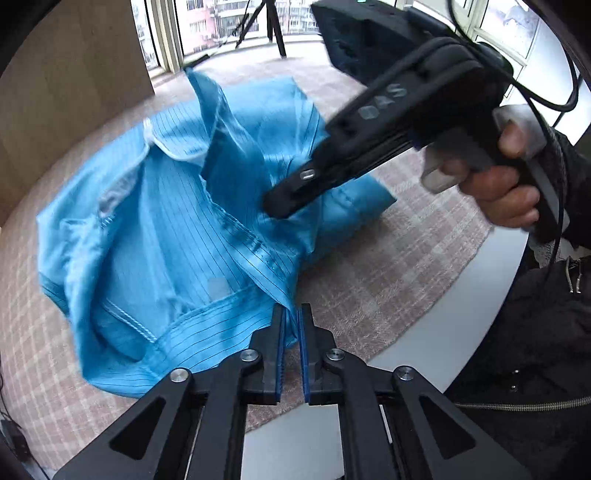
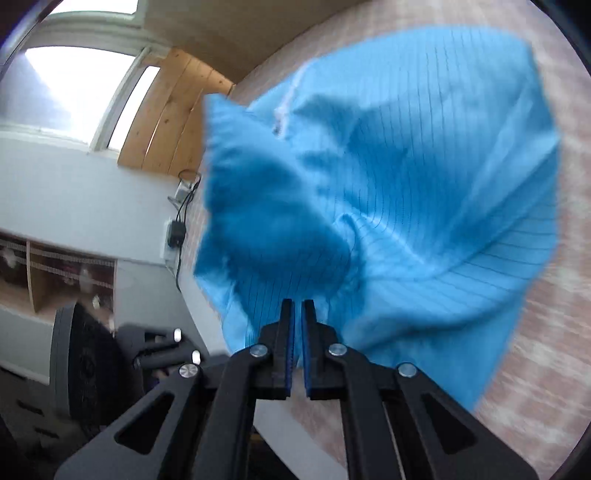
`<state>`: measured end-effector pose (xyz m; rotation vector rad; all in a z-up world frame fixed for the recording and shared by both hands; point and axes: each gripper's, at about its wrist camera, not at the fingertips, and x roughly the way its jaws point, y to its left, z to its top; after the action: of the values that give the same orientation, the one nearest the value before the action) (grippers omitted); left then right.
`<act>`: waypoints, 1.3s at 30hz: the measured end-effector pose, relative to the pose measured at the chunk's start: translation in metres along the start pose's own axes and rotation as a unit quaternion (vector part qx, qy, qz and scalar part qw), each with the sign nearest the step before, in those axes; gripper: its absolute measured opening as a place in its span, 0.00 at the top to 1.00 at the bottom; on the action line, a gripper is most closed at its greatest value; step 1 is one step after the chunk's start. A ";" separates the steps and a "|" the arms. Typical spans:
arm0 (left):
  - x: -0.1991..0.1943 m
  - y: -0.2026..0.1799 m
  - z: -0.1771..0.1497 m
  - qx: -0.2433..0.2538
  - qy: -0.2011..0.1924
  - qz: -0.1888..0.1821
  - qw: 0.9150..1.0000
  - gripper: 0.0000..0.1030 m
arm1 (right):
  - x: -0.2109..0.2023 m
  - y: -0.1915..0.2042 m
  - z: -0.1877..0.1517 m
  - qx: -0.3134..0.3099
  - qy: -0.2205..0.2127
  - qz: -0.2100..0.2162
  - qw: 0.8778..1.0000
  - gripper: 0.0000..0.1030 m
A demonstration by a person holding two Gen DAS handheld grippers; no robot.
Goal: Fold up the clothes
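Note:
A blue pinstriped garment (image 1: 166,221) lies crumpled and partly lifted on a pink checked cloth over a round table (image 1: 388,280). My left gripper (image 1: 291,314) is shut on the garment's near hem edge. My right gripper (image 1: 273,206) reaches in from the right, held by a hand, and is shut on a fold in the garment's middle. In the right wrist view the right gripper (image 2: 297,308) pinches the blue fabric (image 2: 406,192), which hangs bunched and raised in front of it.
The table's white rim (image 1: 443,332) shows at the near right, with the person's dark jacket (image 1: 535,350) beside it. A wooden panel (image 1: 66,81) stands at the far left. A tripod (image 1: 273,26) stands by the windows. A white shelf unit (image 2: 55,273) is left of the table.

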<state>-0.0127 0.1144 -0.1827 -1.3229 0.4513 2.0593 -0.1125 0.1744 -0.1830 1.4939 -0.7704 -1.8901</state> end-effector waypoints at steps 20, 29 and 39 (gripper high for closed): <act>0.024 -0.011 0.015 -0.010 -0.013 -0.044 0.999 0.79 | -0.015 -0.002 -0.015 -0.068 0.029 -0.098 0.992 0.94; 0.015 -0.017 0.013 -0.003 -0.021 -0.032 0.999 0.79 | -0.003 0.017 -0.013 -0.073 0.029 -0.134 0.988 0.61; -0.004 0.001 -0.026 0.034 0.031 0.026 0.999 0.75 | 0.001 -0.029 -0.023 -0.013 0.036 -0.070 0.997 0.94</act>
<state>0.0059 0.0969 -0.1905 -1.3508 0.5838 2.0314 -0.0929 0.1908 -0.2099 1.6275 -0.6209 -1.9286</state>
